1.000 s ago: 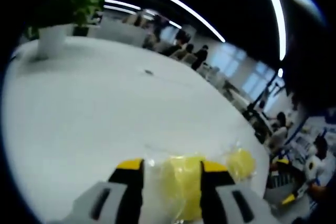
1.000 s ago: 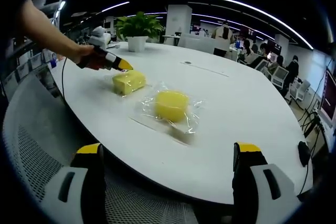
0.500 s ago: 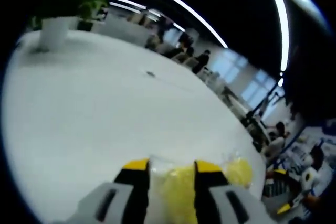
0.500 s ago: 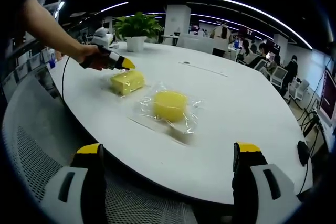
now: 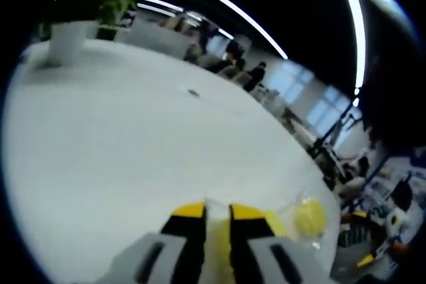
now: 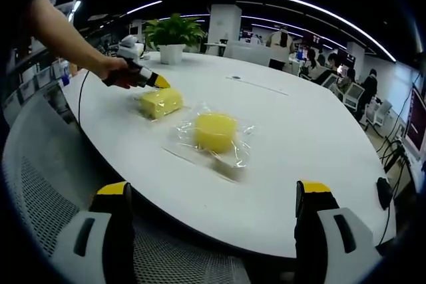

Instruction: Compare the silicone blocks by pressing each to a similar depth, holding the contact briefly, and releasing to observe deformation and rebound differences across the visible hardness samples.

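Note:
A square yellow silicone block [image 6: 162, 102] lies on the white table [image 6: 299, 138], with a round yellow block [image 6: 215, 131] in clear plastic wrap just right of it. In the right gripper view, a person's hand [image 6: 110, 71] holds my left gripper [image 6: 158, 82] with its yellow tips at the square block's far left edge. In the left gripper view, my left gripper [image 5: 217, 211] has its jaws nearly together, a sliver of the square block [image 5: 217, 241] showing between them and the round block [image 5: 307, 216] off to the right. My right gripper [image 6: 213, 189] stands wide open, short of the table's near edge and holding nothing.
A potted plant [image 6: 173, 34] stands at the table's far side, also seen as the plant [image 5: 70, 31] in the left gripper view. A grey mesh chair [image 6: 46, 191] sits below my right gripper. People sit at desks in the background. Bare table [image 5: 100, 138] stretches beyond the blocks.
My left gripper's jaws have closed from straddling the square block to nearly touching. The right gripper has stayed still and open.

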`<state>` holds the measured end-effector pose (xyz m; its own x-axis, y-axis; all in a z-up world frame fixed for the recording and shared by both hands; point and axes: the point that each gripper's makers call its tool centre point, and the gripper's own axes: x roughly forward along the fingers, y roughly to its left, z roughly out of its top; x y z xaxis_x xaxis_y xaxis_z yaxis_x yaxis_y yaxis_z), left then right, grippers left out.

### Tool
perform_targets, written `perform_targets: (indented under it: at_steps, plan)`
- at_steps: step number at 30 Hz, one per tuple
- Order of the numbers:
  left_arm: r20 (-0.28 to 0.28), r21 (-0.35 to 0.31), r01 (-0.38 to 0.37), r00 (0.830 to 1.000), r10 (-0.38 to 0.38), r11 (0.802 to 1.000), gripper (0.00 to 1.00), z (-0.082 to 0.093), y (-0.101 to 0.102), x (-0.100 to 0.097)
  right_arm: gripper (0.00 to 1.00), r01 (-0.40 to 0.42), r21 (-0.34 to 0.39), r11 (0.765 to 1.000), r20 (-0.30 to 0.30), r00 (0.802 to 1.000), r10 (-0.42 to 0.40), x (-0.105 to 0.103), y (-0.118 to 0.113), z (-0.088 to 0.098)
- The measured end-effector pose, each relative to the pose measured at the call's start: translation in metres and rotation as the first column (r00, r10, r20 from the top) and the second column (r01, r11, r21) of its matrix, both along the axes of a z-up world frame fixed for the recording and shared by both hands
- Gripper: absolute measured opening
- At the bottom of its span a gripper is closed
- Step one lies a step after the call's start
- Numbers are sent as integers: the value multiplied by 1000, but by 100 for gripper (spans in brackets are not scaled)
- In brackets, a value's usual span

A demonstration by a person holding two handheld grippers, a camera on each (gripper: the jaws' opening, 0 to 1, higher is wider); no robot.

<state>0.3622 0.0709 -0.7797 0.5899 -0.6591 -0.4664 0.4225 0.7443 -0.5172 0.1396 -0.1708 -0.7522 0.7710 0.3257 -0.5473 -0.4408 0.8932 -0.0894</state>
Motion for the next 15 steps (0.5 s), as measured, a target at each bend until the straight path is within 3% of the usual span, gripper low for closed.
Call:
perform_targets:
  at_steps: [2,15]
  plan:
    - [2,13,3,1000,-3,1000,5,-1,2,1,96,1,0,1000,0,1000,-1,0,0,0]
    - [17,53,26,999,-27,998,0,6,3,-2,96,-2,-1,1000,-2,1000,2,-1,0,0]
